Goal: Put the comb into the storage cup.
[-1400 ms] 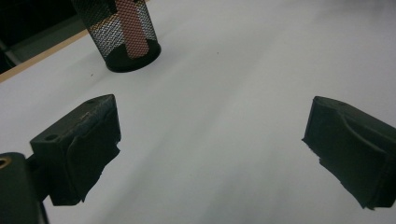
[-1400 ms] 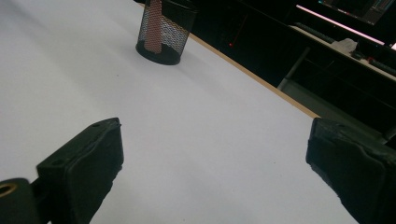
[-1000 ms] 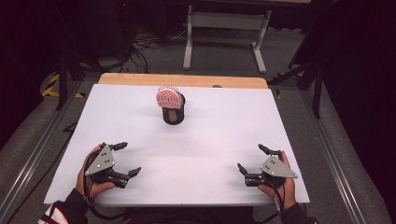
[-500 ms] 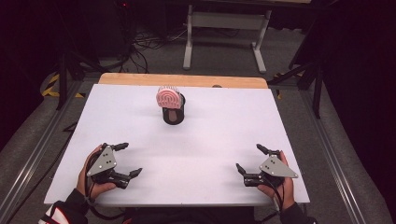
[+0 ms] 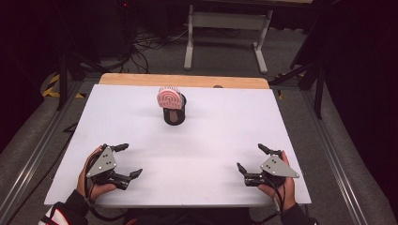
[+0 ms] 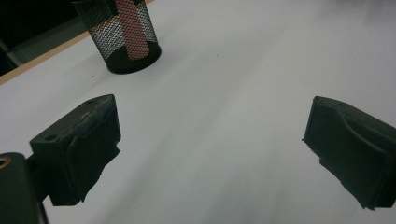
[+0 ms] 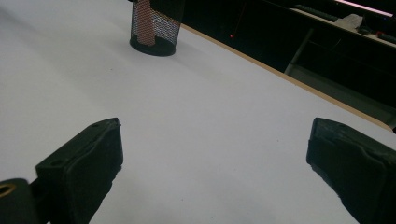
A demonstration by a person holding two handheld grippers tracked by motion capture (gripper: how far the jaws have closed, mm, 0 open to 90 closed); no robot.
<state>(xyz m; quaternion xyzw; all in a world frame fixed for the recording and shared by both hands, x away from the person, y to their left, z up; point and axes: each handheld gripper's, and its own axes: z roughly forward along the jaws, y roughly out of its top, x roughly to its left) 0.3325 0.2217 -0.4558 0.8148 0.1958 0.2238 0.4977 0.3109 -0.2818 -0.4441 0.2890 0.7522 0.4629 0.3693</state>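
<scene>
Brush holder: a black mesh cup [image 5: 174, 114] stands upright on the white worktop [image 5: 206, 131], far side, a little left of centre, with a pink brush [image 5: 170, 98] standing in it, head up.
Left tool: the left tool [image 5: 126, 160] sits at the near edge, well apart from the cup and to its near left, held in the person's left hand [image 5: 91, 180]; its two black jaws stand wide apart with nothing between them.
Left tool's own view: the left tool [image 6: 210, 154] shows bare white surface between its jaws; the cup [image 6: 122, 39] stands farther off at upper left, the pink brush handle [image 6: 132, 29] visible through the mesh.
Right tool: the right tool [image 5: 251, 158] sits at the near edge, well apart from the cup and to its near right, held in the person's right hand [image 5: 277, 185]; its jaws are likewise spread wide and hold nothing.
Right tool's own view: the right tool [image 7: 212, 154] frames bare worktop; the cup [image 7: 156, 28] stands farther off at upper left, near the wooden edge strip [image 7: 280, 74].
Worktop edge: a pale wooden strip [image 5: 183, 80] runs along the far side, just behind the cup.
Beyond the cup: a grey floor with a tangle of cables [image 5: 150, 40] and a light metal stand [image 5: 227, 35], with dark surroundings on both sides.
</scene>
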